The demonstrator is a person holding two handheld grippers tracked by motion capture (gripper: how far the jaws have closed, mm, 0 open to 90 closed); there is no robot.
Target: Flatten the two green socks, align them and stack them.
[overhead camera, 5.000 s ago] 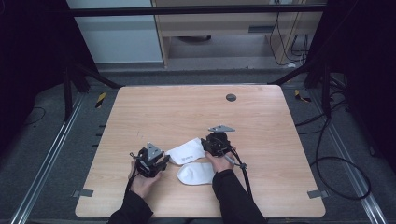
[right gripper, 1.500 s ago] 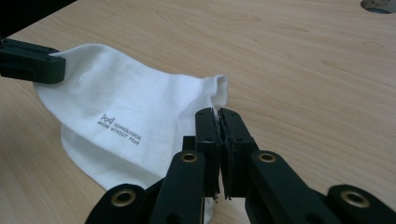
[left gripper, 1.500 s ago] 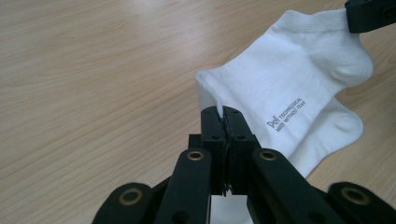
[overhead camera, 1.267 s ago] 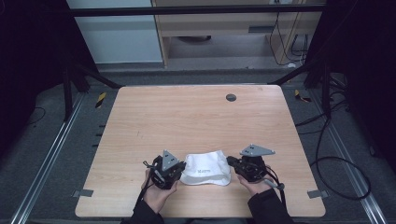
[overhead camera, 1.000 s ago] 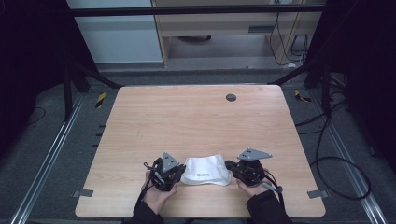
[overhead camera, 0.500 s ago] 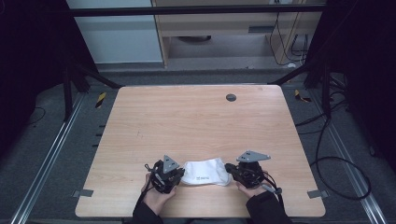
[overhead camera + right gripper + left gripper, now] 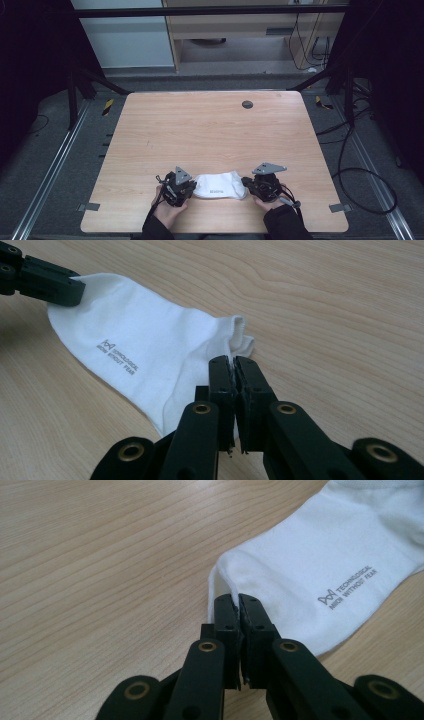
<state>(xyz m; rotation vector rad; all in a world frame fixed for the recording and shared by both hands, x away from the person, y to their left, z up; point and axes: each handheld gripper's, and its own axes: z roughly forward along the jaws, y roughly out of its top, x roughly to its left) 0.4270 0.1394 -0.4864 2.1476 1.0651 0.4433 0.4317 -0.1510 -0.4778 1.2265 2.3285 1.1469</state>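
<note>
1. Lying flat near the near edge of the wooden table (image 7: 210,130), roughly centred between left and right, a white sock (image 7: 219,185) is being held at both ends

2. Pinching the sock's left end, the left gripper (image 7: 235,611) is showing its jaws closed, with a thin fold of white fabric caught between them

3. Gripping the right end, the right gripper (image 7: 234,371) is also showing closed jaws, and white cloth is sitting between them beside the bunched cuff

4. Judging by the creases and the way the edges are folding, the sock is behaving as a light, limp, soft thing: it is likely sagging wherever it is unsupported, is not fragile, and is offering enough friction that it is unlikely to be slipping out of a firm pinch

5. Taking hold at the edges or the cuff looks best, since a thin fold there is fitting between narrow jaws, whereas the flat middle is giving nothing to grasp

6. Showing the whole layout, the high view is giving both hands, the table and the sock's position, but is leaving the jaws too small to read

7. Revealing more, the two gripper views are showing the small grey printed logo (image 7: 347,586) and the actual pinch; the right gripper view is also catching the other gripper at the sock's far end
</note>
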